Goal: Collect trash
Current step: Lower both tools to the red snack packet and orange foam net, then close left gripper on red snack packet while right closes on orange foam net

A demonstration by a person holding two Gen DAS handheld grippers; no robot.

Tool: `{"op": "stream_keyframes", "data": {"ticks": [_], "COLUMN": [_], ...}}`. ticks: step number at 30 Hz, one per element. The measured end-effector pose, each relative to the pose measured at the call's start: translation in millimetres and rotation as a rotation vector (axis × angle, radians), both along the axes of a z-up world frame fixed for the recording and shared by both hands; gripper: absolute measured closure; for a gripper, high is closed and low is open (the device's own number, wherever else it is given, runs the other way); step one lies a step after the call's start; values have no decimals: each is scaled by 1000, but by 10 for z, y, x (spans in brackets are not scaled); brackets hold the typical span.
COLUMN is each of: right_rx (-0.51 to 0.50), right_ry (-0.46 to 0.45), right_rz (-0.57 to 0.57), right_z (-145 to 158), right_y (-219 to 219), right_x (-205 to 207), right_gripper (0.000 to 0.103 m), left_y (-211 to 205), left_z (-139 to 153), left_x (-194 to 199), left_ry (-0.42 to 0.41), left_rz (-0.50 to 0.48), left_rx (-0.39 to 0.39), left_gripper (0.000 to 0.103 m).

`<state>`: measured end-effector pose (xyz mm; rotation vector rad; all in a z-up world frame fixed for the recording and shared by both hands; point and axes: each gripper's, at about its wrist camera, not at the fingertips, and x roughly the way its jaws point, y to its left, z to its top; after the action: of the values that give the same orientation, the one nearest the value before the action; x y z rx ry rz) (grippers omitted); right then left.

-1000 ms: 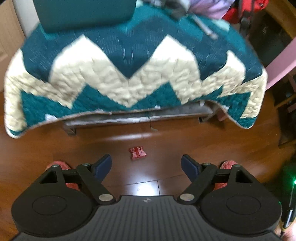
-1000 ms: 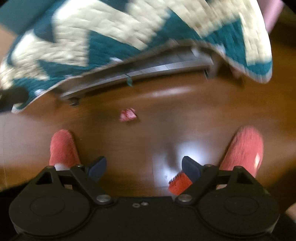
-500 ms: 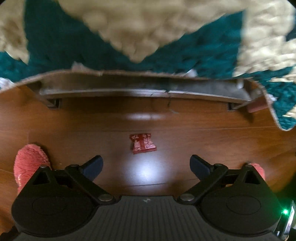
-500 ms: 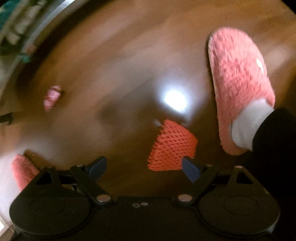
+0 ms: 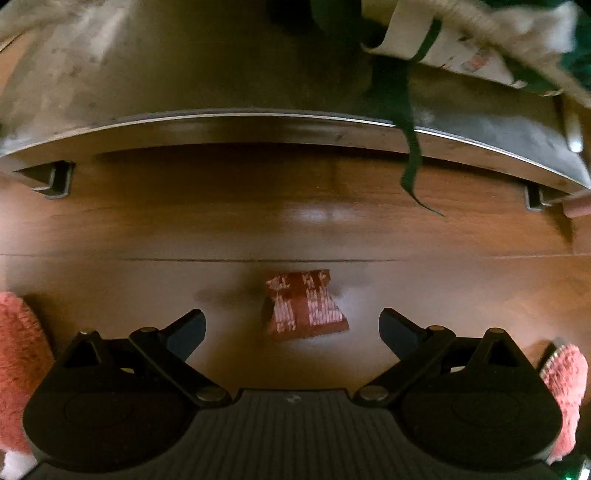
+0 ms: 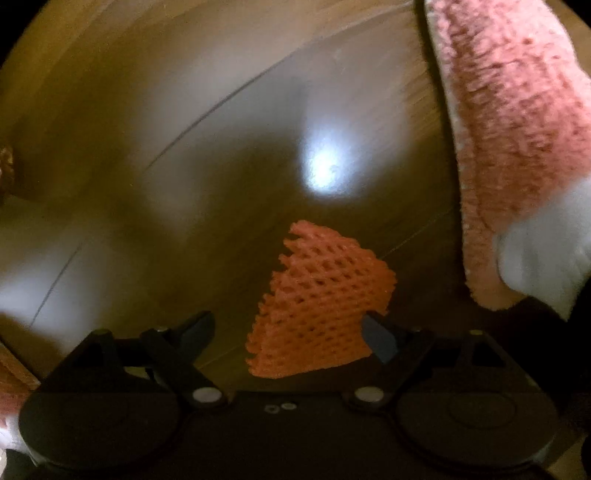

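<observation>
Two pieces of trash lie on the wooden floor (image 5: pixel 110 236), one in front of each tool.

Item 1: a red wrapper (image 5: pixel 304 304) with pale print (text not legible). It lies flat on the floor, just past the fingertips of the left tool (image 5: pixel 291 326) and roughly centred on the gap between them. The left tool's jaws have just been opening and now stand wide apart; neither finger touches the wrapper, and nothing is held.

Item 2: an orange foam net (image 6: pixel 317 302) (open mesh, sleeve-like). It lies on the floor under the right tool (image 6: pixel 286 330), offset toward that tool's right-hand finger (image 6: pixel 380 339), which overlaps the net's edge in the right wrist view; whether the finger touches it cannot be told. The other finger stands clear of the net. The right tool's jaws are spread wide and grip nothing.

Surroundings: beyond the wrapper, a metal bed frame (image 5: pixel 258 125) runs across the floor, with a quilt edge (image 5: pixel 498 33) and a dark green strap (image 5: pixel 410 155) hanging over it. A pink fuzzy slipper (image 6: pixel 513 122), worn over a white sock (image 6: pixel 543 258), stands just right of the foam net. Further pink slippers appear at both lower edges of the left wrist view.
</observation>
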<state>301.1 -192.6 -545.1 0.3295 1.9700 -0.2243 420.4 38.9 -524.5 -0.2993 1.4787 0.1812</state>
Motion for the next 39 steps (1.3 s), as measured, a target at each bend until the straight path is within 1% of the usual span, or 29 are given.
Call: {"op": "stream_keyframes", "data": {"ticks": [2,6,7,9,10,11,12,13,14,15,18,19,20,21,25,27,30,31,32,34,36,39], "right_rx": [0,1,3,1,0,-4,-12,-18,-23,-31,-35,-30,-21,-15,8,17,22,23,26,33,42,58], "right_ry": [10,20,22,25,26,26,25,26,26,25,23,19,15,15,-20,-48,-85,-101,-116,-150,-186,-242], "right_rz": [0,-1,1,9,16,25,36,45,55,64,79,81,84,89,154,176,195,202,207,210,212,209], "right_z": [-72,-173,-199,-255,-257,-258,-259,-259,-262,-271,-254,-253,-257,-255,-182,-103,42,109,179,341,506,775], "right_y": [21,68,79,84,87,94,113,108,130,176,249,276,277,299,418,463,480,489,492,504,516,537], "right_x": [-18,-39,-30,-49,-48,-44,-45,-31,-35,-70,-48,-42,-36,-23,65,107,153,170,188,234,260,289], "right_gripper": [20,24,28,31,34,38,40,44,48,49,64,74,91,94,97,98,98,98,98,98,98,98], "left_y": [-10,66,93,114,115,111,117,118,116,126,160,172,173,178,221,247,272,295,298,327,345,334], "left_z": [-82,-241,-273,-285,-295,-307,-330,-351,-372,-383,-396,-405,-412,-411,-371,-286,-116,-62,0,158,313,500], "left_x": [32,70,96,80,73,72,65,57,54,53,39,36,39,36,55,25,-41,-65,-89,-152,-214,-316], "left_ry": [4,21,27,30,32,37,43,52,59,63,71,77,81,81,85,76,65,64,64,54,35,20], "left_rz": [16,69,80,93,94,91,89,89,89,92,112,113,112,107,100,107,114,117,119,130,127,123], "left_rx": [0,-44,-57,-67,-70,-74,-78,-79,-81,-83,-91,-89,-92,-98,-100,-102,-101,-104,-113,-120,-131,-131], "left_gripper": [2,3,3,5,11,21,28,40,49,49,49,49,50,50,50,51,55,69,74,74,78,78]}}
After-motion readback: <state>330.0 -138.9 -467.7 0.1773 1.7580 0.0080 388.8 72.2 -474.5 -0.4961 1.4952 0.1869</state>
